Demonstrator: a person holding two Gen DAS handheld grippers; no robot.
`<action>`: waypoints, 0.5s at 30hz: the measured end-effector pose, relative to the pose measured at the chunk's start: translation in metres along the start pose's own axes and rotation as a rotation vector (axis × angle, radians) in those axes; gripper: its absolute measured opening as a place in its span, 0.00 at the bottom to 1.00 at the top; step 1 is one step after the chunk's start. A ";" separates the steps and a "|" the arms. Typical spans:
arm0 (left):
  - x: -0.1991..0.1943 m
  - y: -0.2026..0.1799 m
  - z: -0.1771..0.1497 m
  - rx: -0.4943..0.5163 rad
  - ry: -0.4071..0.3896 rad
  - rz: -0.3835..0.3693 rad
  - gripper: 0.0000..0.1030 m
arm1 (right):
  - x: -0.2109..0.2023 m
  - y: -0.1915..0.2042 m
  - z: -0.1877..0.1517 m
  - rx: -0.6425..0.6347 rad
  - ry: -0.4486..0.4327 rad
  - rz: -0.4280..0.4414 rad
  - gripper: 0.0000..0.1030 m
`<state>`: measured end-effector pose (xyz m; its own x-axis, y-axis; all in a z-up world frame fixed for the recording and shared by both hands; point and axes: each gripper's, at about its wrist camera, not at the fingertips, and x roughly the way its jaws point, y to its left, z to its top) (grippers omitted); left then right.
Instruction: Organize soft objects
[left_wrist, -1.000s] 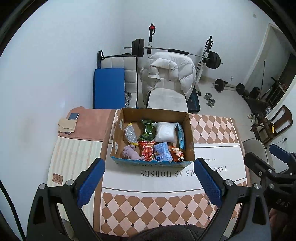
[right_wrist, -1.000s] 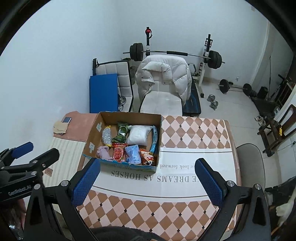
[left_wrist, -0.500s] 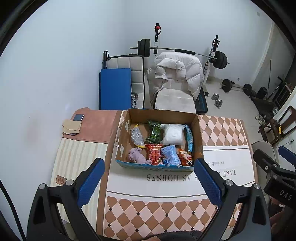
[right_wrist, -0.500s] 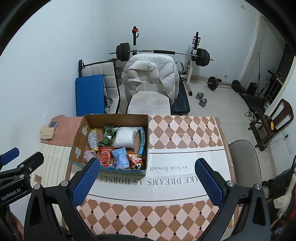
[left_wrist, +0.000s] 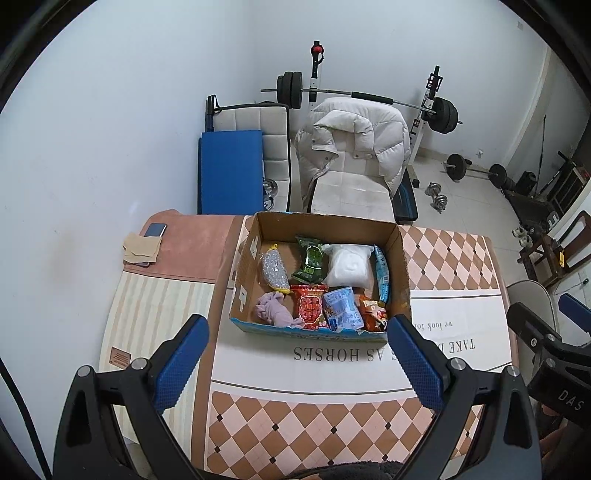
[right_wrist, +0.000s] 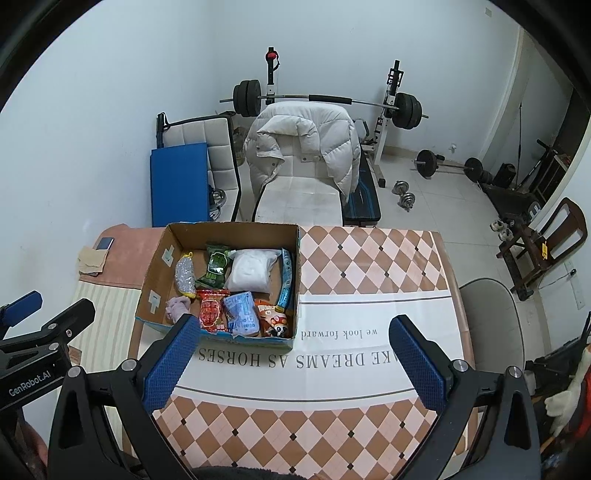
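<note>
Cardboard box (left_wrist: 400, 258) of soft packets has drifted lower and larger in frame; both hand-held grippers (left_wrist: 297, 363) (right_wrist: 290, 354), gaping and empty, have closed in.

Plain white walls (left_wrist: 110, 110) ahead; a barbell rack (right_wrist: 325, 98) stands against the far one. Nearer, a padded chair (left_wrist: 351, 184) wears a white puffer jacket (left_wrist: 351, 136). Dumbbells (right_wrist: 404, 195) lie on pale floor tiles (right_wrist: 443, 206), ahead and right.
</note>
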<state>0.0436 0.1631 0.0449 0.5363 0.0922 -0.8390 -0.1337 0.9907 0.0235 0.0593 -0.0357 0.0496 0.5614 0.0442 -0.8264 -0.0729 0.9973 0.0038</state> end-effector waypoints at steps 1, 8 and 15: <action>0.000 0.000 0.000 0.001 0.000 0.000 0.96 | 0.000 0.000 0.000 -0.002 0.000 0.000 1.00; 0.001 0.000 0.001 -0.001 -0.002 0.000 0.96 | -0.001 0.000 0.001 -0.004 0.000 0.003 1.00; -0.001 -0.002 0.002 -0.007 -0.005 0.002 0.96 | 0.001 -0.001 0.001 -0.002 0.005 0.006 1.00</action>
<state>0.0453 0.1615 0.0470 0.5398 0.0946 -0.8365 -0.1405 0.9899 0.0213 0.0607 -0.0367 0.0497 0.5572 0.0499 -0.8289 -0.0779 0.9969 0.0077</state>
